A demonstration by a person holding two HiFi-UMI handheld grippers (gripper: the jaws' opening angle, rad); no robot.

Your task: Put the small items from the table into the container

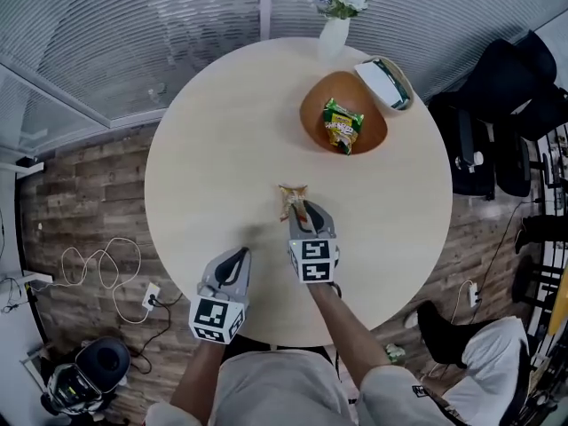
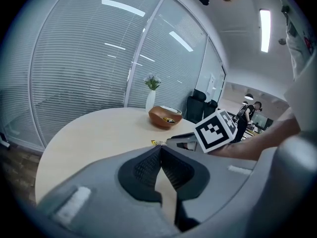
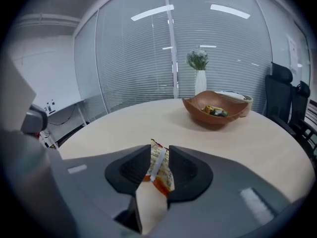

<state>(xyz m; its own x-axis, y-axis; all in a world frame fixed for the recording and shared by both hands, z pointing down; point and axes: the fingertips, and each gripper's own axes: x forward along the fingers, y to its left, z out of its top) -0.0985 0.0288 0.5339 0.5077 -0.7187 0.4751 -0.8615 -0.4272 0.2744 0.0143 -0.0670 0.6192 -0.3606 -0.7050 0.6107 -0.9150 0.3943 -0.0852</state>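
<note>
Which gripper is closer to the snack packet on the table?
Right. The right gripper has the snack packet between its jaws; the left gripper sits apart, near the table edge.

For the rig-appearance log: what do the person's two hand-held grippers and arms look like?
Both the left hand-held gripper and right hand-held gripper are grey plastic with black ribbed pads and white cubes bearing black square markers. Forearms are bare.
</note>
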